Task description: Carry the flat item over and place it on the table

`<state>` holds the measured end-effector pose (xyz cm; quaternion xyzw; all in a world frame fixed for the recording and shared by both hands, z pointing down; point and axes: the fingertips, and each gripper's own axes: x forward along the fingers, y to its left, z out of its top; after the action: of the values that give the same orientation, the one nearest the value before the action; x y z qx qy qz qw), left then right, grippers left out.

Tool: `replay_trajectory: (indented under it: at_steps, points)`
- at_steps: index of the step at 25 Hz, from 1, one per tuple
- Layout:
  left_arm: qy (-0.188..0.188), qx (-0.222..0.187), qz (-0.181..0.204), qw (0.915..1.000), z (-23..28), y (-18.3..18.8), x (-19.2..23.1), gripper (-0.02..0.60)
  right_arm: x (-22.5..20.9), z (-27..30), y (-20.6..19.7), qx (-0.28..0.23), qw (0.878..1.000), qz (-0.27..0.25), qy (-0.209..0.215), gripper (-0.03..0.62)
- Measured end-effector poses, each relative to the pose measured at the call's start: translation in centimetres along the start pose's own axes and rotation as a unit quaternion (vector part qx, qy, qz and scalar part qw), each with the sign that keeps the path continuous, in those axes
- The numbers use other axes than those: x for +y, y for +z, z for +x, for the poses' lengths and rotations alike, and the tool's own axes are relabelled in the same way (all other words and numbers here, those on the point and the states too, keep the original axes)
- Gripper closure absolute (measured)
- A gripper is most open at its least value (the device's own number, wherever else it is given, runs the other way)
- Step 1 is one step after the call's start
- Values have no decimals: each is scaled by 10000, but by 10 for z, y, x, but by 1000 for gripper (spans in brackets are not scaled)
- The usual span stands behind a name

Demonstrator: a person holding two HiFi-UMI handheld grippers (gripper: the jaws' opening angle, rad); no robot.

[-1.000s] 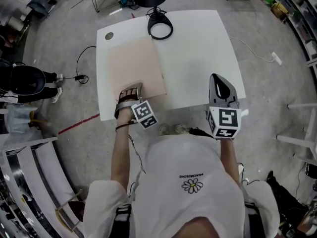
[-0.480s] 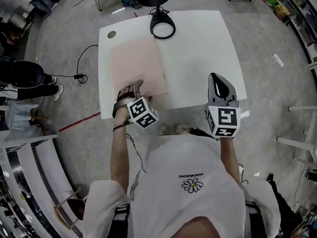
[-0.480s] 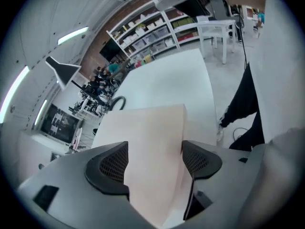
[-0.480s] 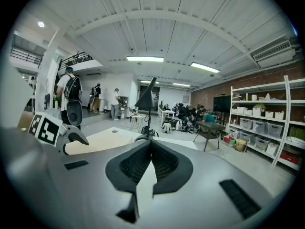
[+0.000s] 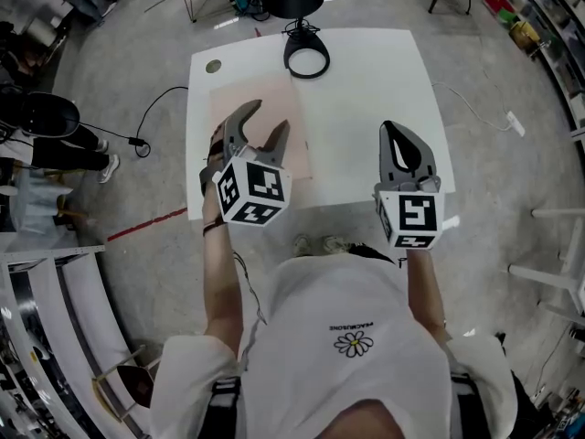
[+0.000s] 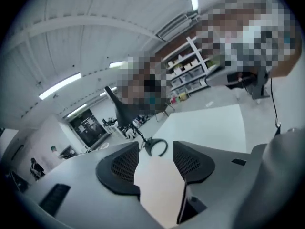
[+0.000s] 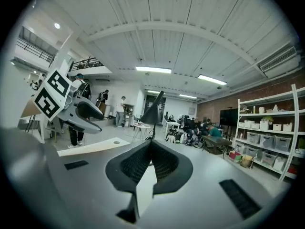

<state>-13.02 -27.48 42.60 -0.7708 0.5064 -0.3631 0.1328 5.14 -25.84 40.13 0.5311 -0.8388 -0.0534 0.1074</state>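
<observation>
The flat item, a pale pink board (image 5: pixel 280 99), lies flat on the left half of the white table (image 5: pixel 366 99). My left gripper (image 5: pixel 267 117) hovers above the board's near part, not touching it. Its jaws are apart and closing, with nothing between them. In the left gripper view the board (image 6: pixel 159 187) shows through the gap of that gripper (image 6: pixel 155 154), well below it. My right gripper (image 5: pixel 395 131) is shut and empty over the table's front right. The right gripper view shows its own jaws (image 7: pixel 151 144) closed together and the left gripper (image 7: pixel 71 109) raised off to the left.
A black desk lamp with a ring base (image 5: pixel 305 55) stands at the table's far edge, just beyond the board. A small round disc (image 5: pixel 213 66) sits at the far left corner. A cable (image 5: pixel 151 122) and a red tape line (image 5: pixel 146 227) run on the floor at left.
My left gripper has lifted off the board's near edge and risen above it, and its jaws have narrowed. The board stays flat on the table. The right gripper has barely moved.
</observation>
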Motion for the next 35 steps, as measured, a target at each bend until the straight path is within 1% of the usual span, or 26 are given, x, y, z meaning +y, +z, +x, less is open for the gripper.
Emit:
replay_trajectory:
  at_steps: [2, 3, 4, 5, 6, 7, 8, 9, 10, 12, 14, 15, 16, 17, 18, 20, 22, 26, 29, 33, 35]
  points:
    - [221, -365, -286, 9987, -9, 23, 11, 370, 1, 3, 13, -159, 9999, -31, 28, 582]
    - [350, -567, -451, 9968, -14, 34, 15, 395, 1, 3, 19, -233, 9997, -40, 38, 582]
    - [490, -778, -643, 9937, -19, 45, 19, 436, 1, 3, 24, -301, 9995, -45, 46, 582]
    - [626, -988, -848, 9895, -24, 54, 22, 481, 1, 3, 29, -360, 9993, -44, 52, 582]
    - [724, -1185, -1045, 9848, -28, 63, 25, 512, 2, 3, 33, -410, 9991, -34, 55, 582]
    - [755, -1367, -1241, 9799, -32, 70, 26, 532, 4, 3, 37, -455, 9989, -16, 62, 582]
    - [716, -1540, -1477, 9743, -36, 75, 25, 535, 6, 3, 40, -495, 9987, 1, 75, 582]
    - [630, -1710, -1788, 9669, -39, 80, 24, 537, 8, 3, 43, -525, 9986, 8, 94, 582]
    - [535, -1876, -2164, 9566, -43, 83, 23, 539, 10, 3, 45, -538, 9985, 9, 115, 582]
    - [436, -2164, -2942, 9299, -50, 84, 24, 553, 13, 1, 45, -527, 9985, 17, 145, 582]
    - [484, -2339, -3518, 9051, -54, 79, 26, 563, 15, -1, 47, -601, 9980, 73, 165, 582]
    - [549, -2387, -3713, 8956, -55, 76, 27, 565, 17, -1, 48, -659, 9976, 94, 189, 582]
    - [637, -2409, -3849, 8887, -56, 71, 27, 566, 19, -2, 48, -716, 9971, 105, 215, 582]
    - [749, -2399, -3921, 8849, -56, 67, 27, 566, 22, -2, 49, -776, 9966, 104, 246, 582]
    - [877, -2359, -3938, 8841, -57, 62, 26, 566, 25, -2, 50, -831, 9961, 98, 281, 582]
    - [1108, -2256, -3917, 8851, -58, 56, 24, 566, 29, -1, 49, -866, 9956, 116, 333, 582]
    - [1242, -2201, -3922, 8845, -58, 55, 24, 566, 30, 0, 47, -878, 9953, 172, 359, 582]
    - [1419, -2183, -3696, 8920, -60, 58, 26, 566, 28, 1, 47, -875, 9955, 128, 335, 582]
    - [1473, -2198, -3669, 8918, -63, 58, 26, 566, 27, 1, 45, -854, 9957, 145, 337, 582]
    - [1473, -2135, -3656, 8939, -62, 54, 25, 566, 26, -1, 46, -895, 9953, 143, 354, 582]
    - [1493, -2149, -3668, 8927, -64, 53, 26, 566, 27, -2, 47, -914, 9950, 107, 384, 582]
